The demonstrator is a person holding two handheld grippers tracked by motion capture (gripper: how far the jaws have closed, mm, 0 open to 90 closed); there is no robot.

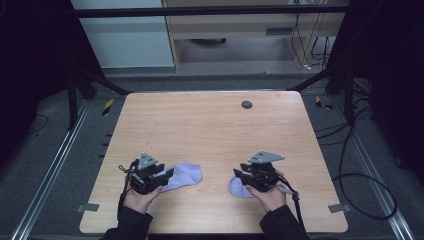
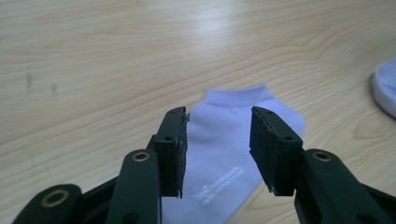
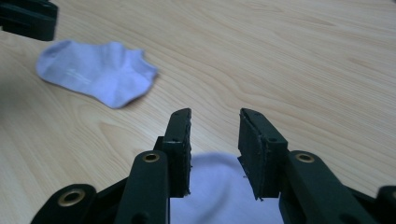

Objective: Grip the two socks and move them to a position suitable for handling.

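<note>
Left tool (image 2: 217, 142) view reveals sock (image 2: 229, 154) print.

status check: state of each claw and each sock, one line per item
Left claw: open, jaws either side of the left sock, nothing gripped.
Right claw: open, over the edge of the right sock.
Left sock: flat on the table, loose.
Right sock: on the table, partly hidden under the claw.

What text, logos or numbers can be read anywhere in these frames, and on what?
No text is readable.
Left sock: a pale printed mark near its lower part, in front of the open left claw, too blurred to read.
Right sock, wooden table, right claw: no lettering visible.
</note>
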